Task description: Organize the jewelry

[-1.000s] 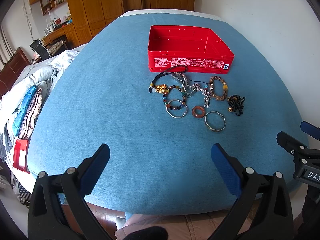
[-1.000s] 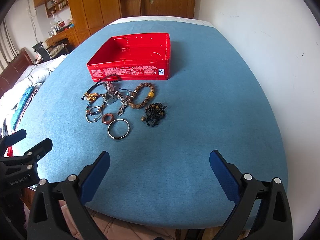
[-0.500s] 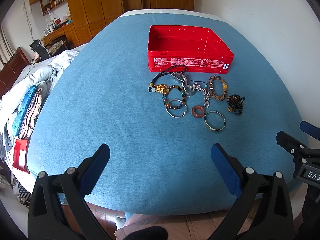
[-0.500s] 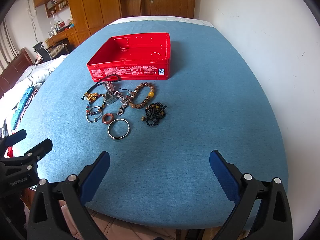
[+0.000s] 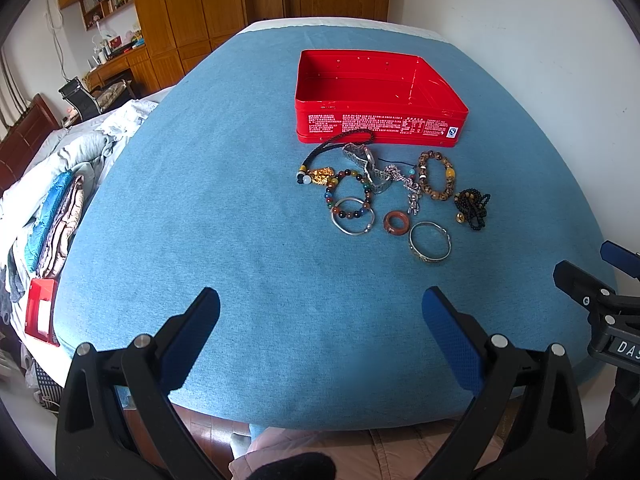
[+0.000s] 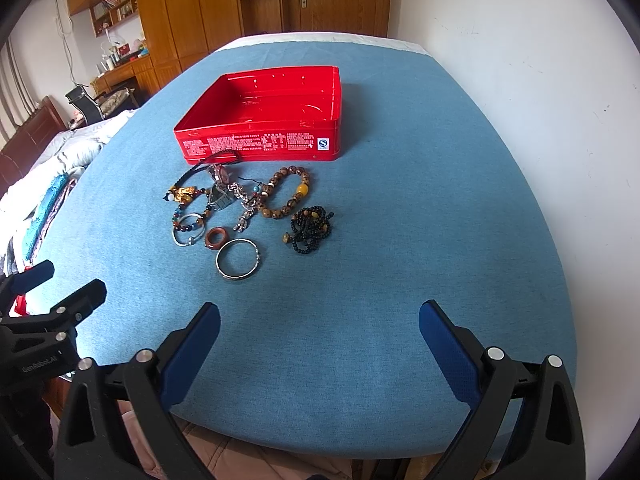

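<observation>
An empty red tin box (image 5: 376, 120) (image 6: 256, 144) stands on the blue tablecloth (image 5: 224, 216). In front of it lie several pieces of jewelry: a silver bangle (image 5: 429, 239) (image 6: 238, 260), a brown ring (image 5: 396, 223) (image 6: 216, 238), a brown bead bracelet (image 5: 437, 175) (image 6: 285, 191), black beads (image 5: 472, 207) (image 6: 311, 229), a multicolour bead bracelet (image 5: 349, 195), a black cord with gold pendant (image 5: 320, 174) and a watch (image 5: 370, 166). My left gripper (image 5: 320, 308) is open and empty near the table's front edge. My right gripper (image 6: 319, 320) is open and empty, to the right of the left one.
A white wall (image 6: 540, 80) runs along the table's right side. A bed with piled bedding (image 5: 52, 200) lies to the left, wooden cabinets (image 5: 192, 8) at the back. A red box (image 5: 40, 316) lies low at the left.
</observation>
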